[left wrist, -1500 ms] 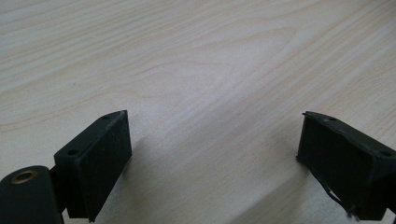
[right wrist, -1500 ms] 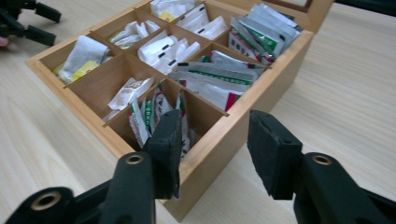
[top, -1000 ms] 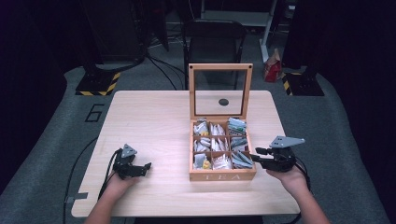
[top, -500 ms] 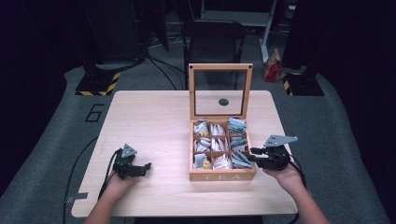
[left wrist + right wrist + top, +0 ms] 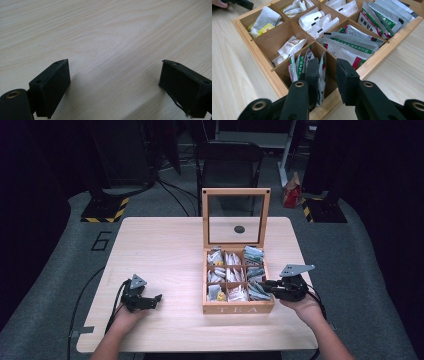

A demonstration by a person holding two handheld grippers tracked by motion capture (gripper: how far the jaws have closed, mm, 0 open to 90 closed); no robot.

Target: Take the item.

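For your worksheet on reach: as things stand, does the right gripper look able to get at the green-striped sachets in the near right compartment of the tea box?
Probably yes. The lid stands open, and the right gripper already has its jaws dipped into that compartment, straddling a sachet; nothing blocks it.

The setting is a laboratory or recording studio arranged for manipulation work, not a home. A single light wooden table (image 5: pixel 165 245) stands on grey carpet (image 5: pixel 360 285); a large numeral 6 (image 5: pixel 101 240) is marked on the floor beyond the left gripper (image 5: pixel 150 300). Black stand bases edged with yellow-and-black hazard tape (image 5: pixel 105 210) sit at the far corners, well beyond both grippers. Cables (image 5: pixel 172 190) run across the floor behind the table. An empty black chair (image 5: pixel 230 165) faces the far edge. The surroundings are dark, with equipment frames in the background.
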